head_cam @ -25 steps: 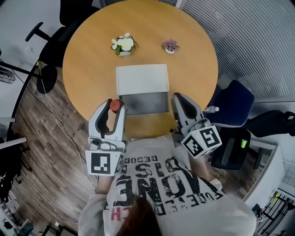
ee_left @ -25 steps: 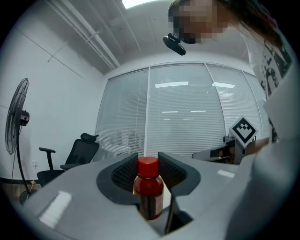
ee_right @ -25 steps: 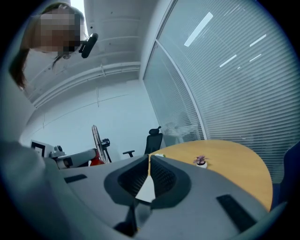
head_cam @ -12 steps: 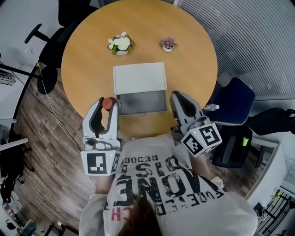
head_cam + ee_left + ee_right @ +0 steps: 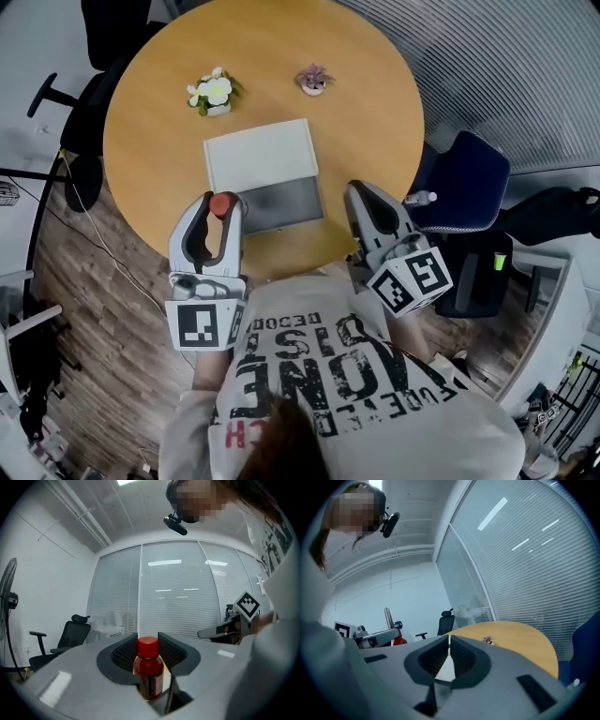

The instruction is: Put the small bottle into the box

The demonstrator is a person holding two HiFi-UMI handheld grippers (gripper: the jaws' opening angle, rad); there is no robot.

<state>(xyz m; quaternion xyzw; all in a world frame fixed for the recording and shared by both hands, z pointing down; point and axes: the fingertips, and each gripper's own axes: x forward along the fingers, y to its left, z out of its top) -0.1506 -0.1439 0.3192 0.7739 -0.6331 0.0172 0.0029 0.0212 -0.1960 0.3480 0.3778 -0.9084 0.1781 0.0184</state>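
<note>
A small bottle [image 5: 221, 203] with a red cap and dark contents [image 5: 149, 670] stands upright between the jaws of my left gripper [image 5: 218, 202], which is shut on it. It hangs over the near table edge, just left of the box. The box [image 5: 280, 205] has a dark open compartment toward me and a white lid [image 5: 261, 155] lying flat behind it. My right gripper [image 5: 355, 191] is just right of the box, and its jaws [image 5: 449, 641] are shut with nothing between them.
On the round wooden table [image 5: 150, 141] stand a pot of white flowers [image 5: 212, 92] and a small pot of purple flowers [image 5: 313, 79] at the far side. At the right is a blue chair [image 5: 464, 183] with a clear plastic bottle [image 5: 419, 198] on it. A black office chair [image 5: 89, 89] is at the left.
The head view has swung, so the table and box sit further left in the picture. My left gripper keeps the bottle beside the box's left front corner. The right gripper has barely moved.
</note>
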